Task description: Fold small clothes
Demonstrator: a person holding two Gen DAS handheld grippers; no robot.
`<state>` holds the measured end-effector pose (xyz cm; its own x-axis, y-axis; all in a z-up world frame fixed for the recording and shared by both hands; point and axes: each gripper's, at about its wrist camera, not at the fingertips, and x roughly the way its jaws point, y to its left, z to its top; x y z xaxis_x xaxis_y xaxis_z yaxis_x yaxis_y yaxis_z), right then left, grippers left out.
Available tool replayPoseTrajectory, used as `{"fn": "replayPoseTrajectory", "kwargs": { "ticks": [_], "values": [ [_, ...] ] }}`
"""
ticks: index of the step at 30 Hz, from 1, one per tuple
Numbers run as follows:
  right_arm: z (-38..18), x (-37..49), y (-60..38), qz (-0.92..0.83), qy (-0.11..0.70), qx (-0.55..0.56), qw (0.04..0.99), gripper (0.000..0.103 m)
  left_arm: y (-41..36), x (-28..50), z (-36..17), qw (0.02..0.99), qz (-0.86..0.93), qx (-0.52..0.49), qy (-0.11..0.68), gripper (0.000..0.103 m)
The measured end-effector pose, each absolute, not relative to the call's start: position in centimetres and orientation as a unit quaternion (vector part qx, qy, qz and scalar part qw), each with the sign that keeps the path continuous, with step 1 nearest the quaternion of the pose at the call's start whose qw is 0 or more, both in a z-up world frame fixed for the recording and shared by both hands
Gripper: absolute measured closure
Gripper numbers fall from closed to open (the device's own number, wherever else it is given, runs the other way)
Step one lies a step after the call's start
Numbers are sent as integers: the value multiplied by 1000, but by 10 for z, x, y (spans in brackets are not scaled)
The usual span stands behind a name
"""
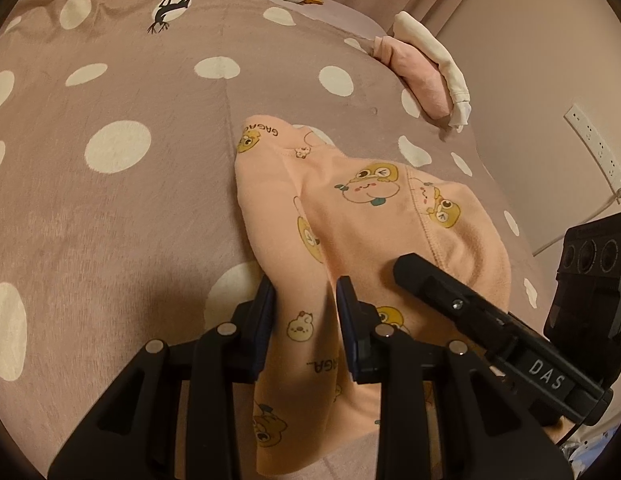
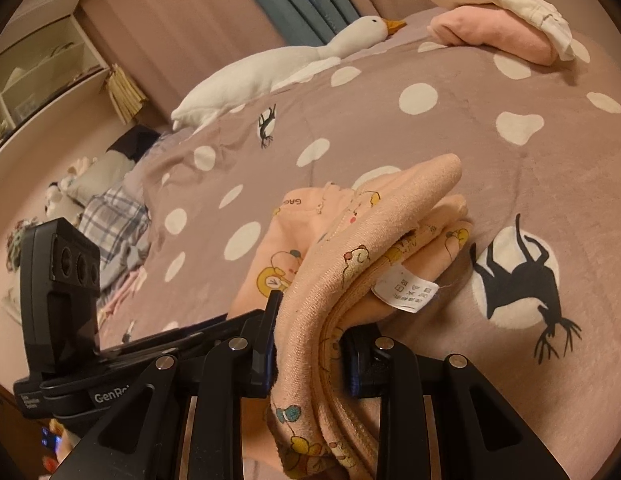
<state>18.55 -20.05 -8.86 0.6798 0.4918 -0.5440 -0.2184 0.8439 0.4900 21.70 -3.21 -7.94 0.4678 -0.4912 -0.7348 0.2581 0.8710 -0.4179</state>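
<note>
A small peach garment (image 1: 350, 216) printed with cartoon animals lies partly on the dotted bed cover (image 1: 110, 200). My left gripper (image 1: 306, 292) is shut on a bunched edge of it, which hangs down between the pads. From the right, my right gripper (image 1: 406, 270) reaches onto the same garment. In the right wrist view my right gripper (image 2: 310, 320) is shut on a thick folded bundle of the peach garment (image 2: 374, 232), with a white care label (image 2: 406, 290) sticking out. The left gripper's body (image 2: 58, 292) shows at the left edge.
A folded pink garment (image 1: 422, 76) with a cream one (image 1: 434, 52) on top sits at the far right of the bed. A white plush goose (image 2: 270, 68) lies along the back. A wall with a socket strip (image 1: 594, 148) is on the right; shelves (image 2: 38, 72) and clutter are on the left.
</note>
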Motion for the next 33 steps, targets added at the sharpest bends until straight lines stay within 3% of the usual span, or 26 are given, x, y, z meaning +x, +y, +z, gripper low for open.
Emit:
{"fn": "replayPoseTrajectory", "kwargs": {
  "ticks": [33],
  "values": [
    [-84, 181, -134, 250, 356, 170, 884, 75, 31, 194, -68, 863, -172, -146, 452, 75]
  ]
}}
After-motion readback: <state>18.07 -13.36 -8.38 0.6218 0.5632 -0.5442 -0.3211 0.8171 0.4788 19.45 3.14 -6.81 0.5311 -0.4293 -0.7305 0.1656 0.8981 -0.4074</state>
